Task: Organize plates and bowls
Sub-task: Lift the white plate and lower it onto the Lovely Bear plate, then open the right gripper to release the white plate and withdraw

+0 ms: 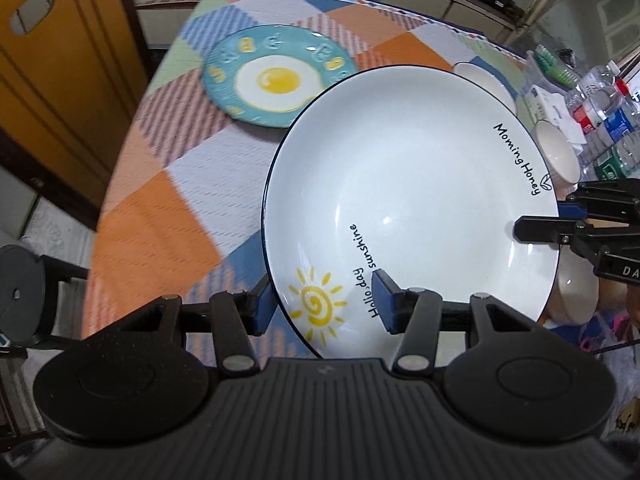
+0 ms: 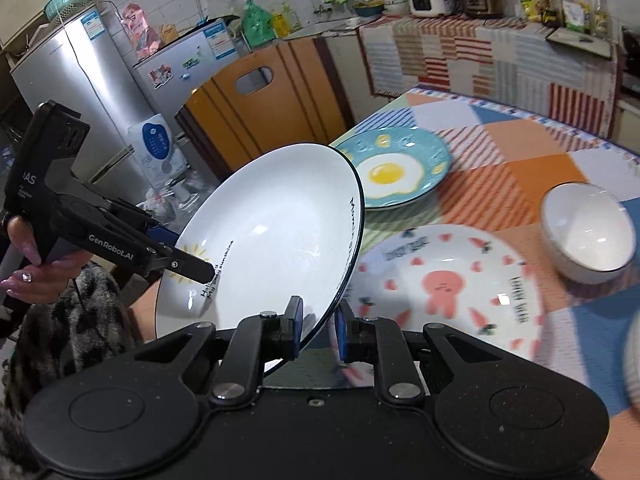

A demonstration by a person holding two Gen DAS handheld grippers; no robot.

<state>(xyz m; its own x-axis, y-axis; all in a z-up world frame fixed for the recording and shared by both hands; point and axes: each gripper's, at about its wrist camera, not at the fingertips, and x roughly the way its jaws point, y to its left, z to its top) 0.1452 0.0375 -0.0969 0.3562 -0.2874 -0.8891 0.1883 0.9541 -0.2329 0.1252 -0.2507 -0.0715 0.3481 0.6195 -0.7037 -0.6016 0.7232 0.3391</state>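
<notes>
2 grippers clamp my white sun plate midair, tilted, face toward left gripper; right gripper pinches opposite rim. Egg plate lies on checkered tablecloth; kitchen, fridge behind.

Egg plate behind octopus plate — bowl to its right.

checkered table w/ egg plate, pink plate, white bowl.
</notes>
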